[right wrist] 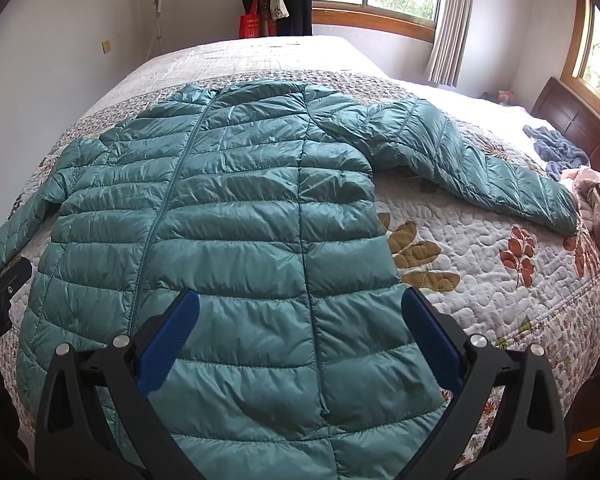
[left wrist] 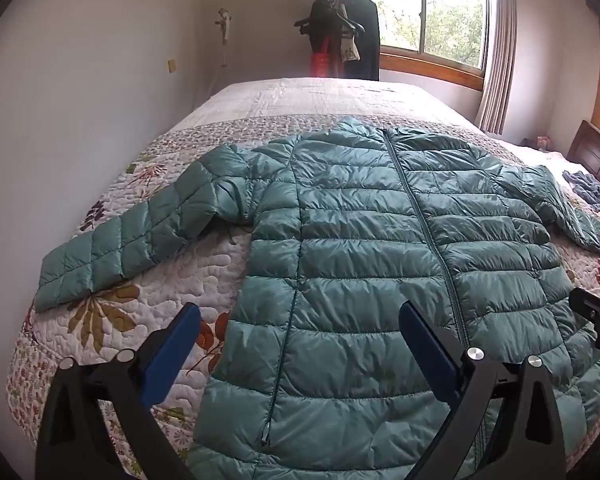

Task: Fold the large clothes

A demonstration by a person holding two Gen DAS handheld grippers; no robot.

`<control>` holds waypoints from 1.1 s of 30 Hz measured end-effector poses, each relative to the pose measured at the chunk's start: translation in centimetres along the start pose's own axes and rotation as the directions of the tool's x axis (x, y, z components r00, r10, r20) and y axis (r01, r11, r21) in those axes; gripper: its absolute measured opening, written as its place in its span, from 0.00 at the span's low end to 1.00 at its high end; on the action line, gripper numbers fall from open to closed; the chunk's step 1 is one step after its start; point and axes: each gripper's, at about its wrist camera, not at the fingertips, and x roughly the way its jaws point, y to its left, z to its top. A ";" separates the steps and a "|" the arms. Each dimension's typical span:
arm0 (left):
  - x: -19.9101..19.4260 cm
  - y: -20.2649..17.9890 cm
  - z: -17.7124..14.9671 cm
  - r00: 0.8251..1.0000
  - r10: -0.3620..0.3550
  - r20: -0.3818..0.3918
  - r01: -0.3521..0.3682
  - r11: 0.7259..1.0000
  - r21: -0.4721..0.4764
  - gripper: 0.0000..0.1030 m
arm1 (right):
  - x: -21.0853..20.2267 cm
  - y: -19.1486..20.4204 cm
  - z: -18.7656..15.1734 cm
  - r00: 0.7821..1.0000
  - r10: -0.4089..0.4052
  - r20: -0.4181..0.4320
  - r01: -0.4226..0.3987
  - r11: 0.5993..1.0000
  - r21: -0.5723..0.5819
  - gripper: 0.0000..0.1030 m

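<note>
A teal quilted puffer jacket [left wrist: 364,248] [right wrist: 228,216] lies flat and zipped on the bed, collar away from me, hem toward me. Its left sleeve [left wrist: 132,236] stretches out to the left, its right sleeve [right wrist: 460,156] out to the right. My left gripper [left wrist: 300,320] hovers open over the jacket's lower left part, nothing between its blue pads. My right gripper [right wrist: 300,308] hovers open over the lower right part, also holding nothing. The right gripper's tip [left wrist: 596,312] shows at the edge of the left wrist view.
A floral quilt [right wrist: 480,288] covers the bed. A blue-grey cloth [right wrist: 556,152] and other crumpled clothes [right wrist: 596,200] lie at the right by the dark headboard [right wrist: 576,120]. A coat rack [left wrist: 344,32] with dark clothes stands beyond the bed near the window.
</note>
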 end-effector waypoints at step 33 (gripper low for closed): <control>0.0 0.1 0.0 1.000 0.001 0.005 -0.001 1.000 -0.003 0.96 | 0.3 -0.5 0.0 1.000 -0.008 -0.002 0.008 1.000 0.009 0.97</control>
